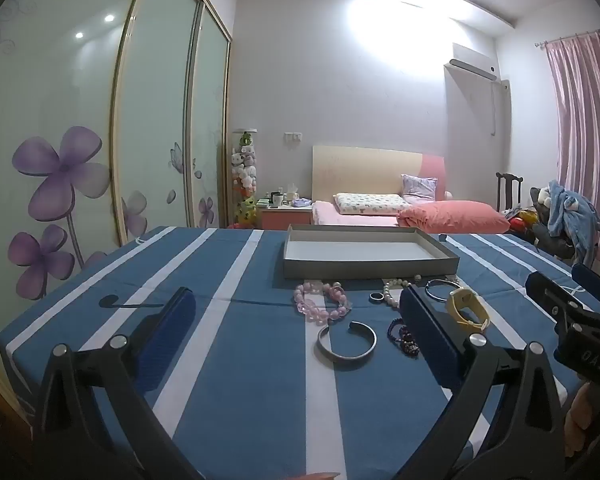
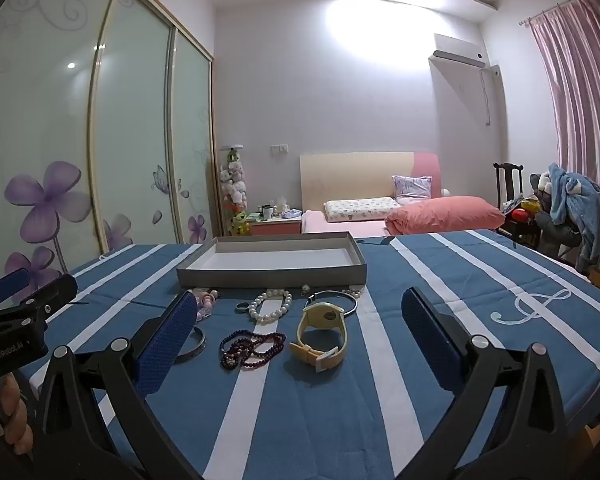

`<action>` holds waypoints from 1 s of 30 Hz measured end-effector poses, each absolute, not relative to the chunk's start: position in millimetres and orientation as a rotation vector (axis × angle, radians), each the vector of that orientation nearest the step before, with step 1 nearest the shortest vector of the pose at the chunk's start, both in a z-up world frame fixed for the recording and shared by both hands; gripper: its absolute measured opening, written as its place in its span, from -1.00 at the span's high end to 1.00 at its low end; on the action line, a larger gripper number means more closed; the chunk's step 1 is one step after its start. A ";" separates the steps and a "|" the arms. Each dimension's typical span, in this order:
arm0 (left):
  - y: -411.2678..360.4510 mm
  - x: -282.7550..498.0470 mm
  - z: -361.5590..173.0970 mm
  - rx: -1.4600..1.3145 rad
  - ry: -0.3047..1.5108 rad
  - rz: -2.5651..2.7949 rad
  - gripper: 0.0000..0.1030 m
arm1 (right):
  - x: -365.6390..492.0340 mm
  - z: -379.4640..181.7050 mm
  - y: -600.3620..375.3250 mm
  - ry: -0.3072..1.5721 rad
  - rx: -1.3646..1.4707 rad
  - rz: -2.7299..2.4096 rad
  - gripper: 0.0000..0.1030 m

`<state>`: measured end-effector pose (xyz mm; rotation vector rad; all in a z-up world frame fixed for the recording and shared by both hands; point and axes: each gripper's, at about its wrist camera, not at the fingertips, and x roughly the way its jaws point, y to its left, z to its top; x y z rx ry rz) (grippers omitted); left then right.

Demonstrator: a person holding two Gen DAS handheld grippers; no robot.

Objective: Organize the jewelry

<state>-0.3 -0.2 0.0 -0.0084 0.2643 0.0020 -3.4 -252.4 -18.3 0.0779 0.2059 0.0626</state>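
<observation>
Bedroom worktop (image 1: pixel 236 360) in striped blue cloth is strewn with jewelry before an empty grey tray (image 2: pixel 272 272); both tongs, left (image 1: pixel 296 328) and right (image 2: pixel 296 328), are held wide open and empty, so a first pick is judged next, perhaps the yellow watch (image 2: pixel 320 336)

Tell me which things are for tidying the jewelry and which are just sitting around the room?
For the job:
grey tray
pearl bracelet
yellow watch
dark purple bead bracelets
pink bead bracelet
silver cuff bangle
thin wire bangle
small ring

Just lying about:
pink pillow
stuffed toys
blue clothes
mug
</observation>
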 end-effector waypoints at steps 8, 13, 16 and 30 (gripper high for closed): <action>-0.6 -0.9 0.3 -0.009 0.266 0.004 -0.93 | -3.2 -18.8 -253.3 0.207 0.078 0.063 -0.97; -0.1 -1.2 0.3 -0.009 0.268 0.005 -0.93 | -3.0 -19.3 -253.2 0.207 0.079 0.063 -0.97; 0.1 -2.7 0.6 -0.010 0.269 0.006 -0.93 | -2.8 -19.6 -253.0 0.208 0.080 0.062 -0.97; -1.0 -3.4 0.2 -0.010 0.273 0.004 -0.93 | -2.4 -20.6 -252.4 0.210 0.081 0.063 -0.97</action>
